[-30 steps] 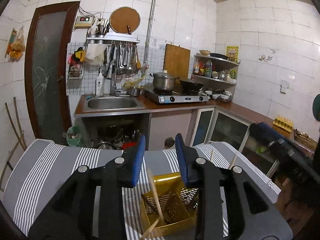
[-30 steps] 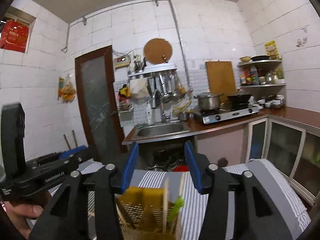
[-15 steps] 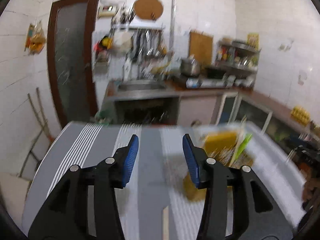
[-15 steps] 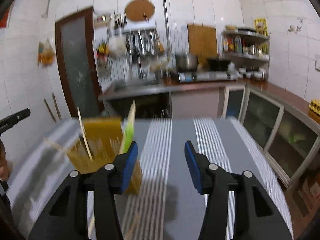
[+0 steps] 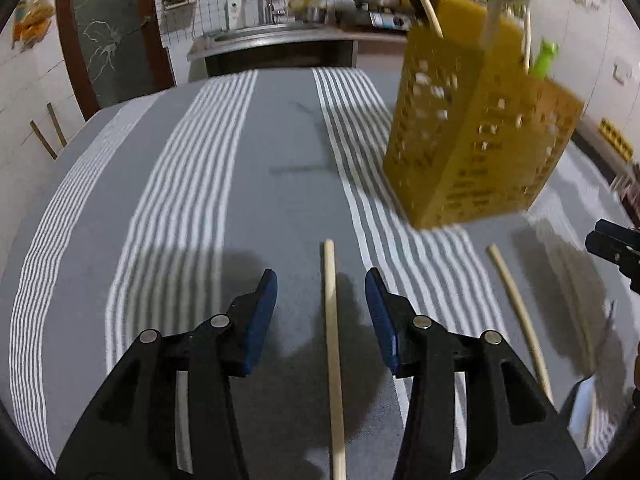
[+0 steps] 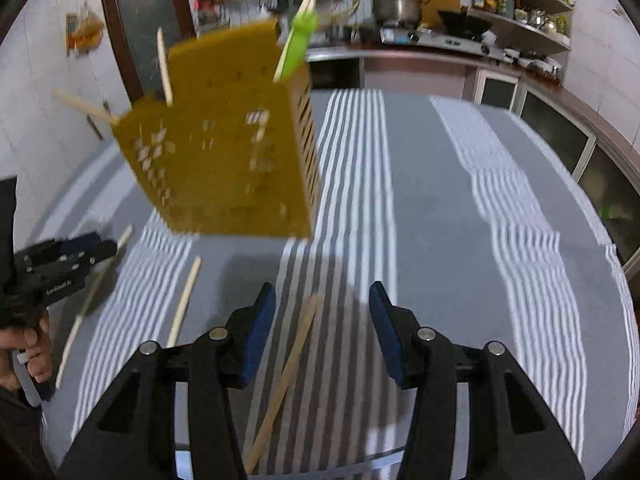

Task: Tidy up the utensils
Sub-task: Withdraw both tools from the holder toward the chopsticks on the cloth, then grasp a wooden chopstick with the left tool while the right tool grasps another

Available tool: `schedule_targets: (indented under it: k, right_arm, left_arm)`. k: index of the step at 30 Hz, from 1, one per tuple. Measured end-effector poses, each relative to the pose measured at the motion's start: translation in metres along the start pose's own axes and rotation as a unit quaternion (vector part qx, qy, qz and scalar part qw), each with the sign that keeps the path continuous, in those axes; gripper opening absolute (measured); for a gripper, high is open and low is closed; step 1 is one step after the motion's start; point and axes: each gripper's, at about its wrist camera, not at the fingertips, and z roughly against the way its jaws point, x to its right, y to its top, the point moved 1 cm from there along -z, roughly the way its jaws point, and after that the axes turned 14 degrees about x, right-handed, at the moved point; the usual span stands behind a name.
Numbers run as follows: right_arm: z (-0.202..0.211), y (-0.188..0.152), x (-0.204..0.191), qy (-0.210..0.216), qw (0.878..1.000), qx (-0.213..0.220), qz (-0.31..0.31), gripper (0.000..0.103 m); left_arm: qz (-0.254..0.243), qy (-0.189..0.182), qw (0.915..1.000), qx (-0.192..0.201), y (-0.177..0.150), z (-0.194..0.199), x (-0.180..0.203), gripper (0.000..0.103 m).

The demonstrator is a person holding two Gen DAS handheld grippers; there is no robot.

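From the left wrist, the left gripper (image 5: 321,294) stood open and empty over the striped cloth (image 5: 192,184), one chopstick (image 5: 333,352) lying lengthwise in the gap between its jaws, probably lined up for a pick. The yellow basket (image 5: 476,136) stood beyond that chopstick and to the right, blurred; three sticks and a green utensil (image 5: 544,58) rose from its top. A second loose chopstick (image 5: 520,316) lay nearer than the basket, on its right side. The tip of the right gripper (image 5: 614,246) showed at the frame edge

From the right wrist, the right gripper (image 6: 322,320) was also open and held nothing, with a chopstick (image 6: 286,376) slanting between its jaws. The basket (image 6: 224,148) sat ahead and left. Nearer than the basket on its left lay two more chopsticks, one pale (image 6: 184,300), one thin and blurred (image 6: 94,292), beside the left gripper (image 6: 60,264), so three loose ones showed here
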Motion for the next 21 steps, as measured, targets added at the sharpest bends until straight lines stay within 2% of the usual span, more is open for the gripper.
schedule_targets:
  k: [6,10,15,18,21]
  right_arm:
    - [-0.014,-0.009,-0.01,-0.002,0.999,-0.036,0.007,0.048]
    - [-0.004,-0.006,-0.004,-0.007,1.0,-0.024,-0.007,0.048]
    - [-0.013,-0.006,-0.011,-0.001,0.999,-0.039,-0.006,0.048]
    - [-0.028,-0.011,-0.015,-0.005,0.998,-0.061,-0.002,0.044]
    - [-0.031,-0.014,-0.018,-0.007,0.998,-0.064,0.007,0.04]
  left_arm:
    - [-0.003,0.005,0.9999,-0.015,-0.003,-0.009,0.0,0.048]
    - [-0.006,0.005,0.9998,-0.018,-0.003,-0.01,-0.001,0.049]
    - [-0.013,0.004,0.9996,-0.023,-0.001,-0.016,0.006,0.049]
    - [-0.022,0.007,0.9993,-0.029,-0.002,-0.018,0.011,0.048]
    - [-0.032,0.003,0.9989,-0.035,0.0,-0.022,0.014,0.046]
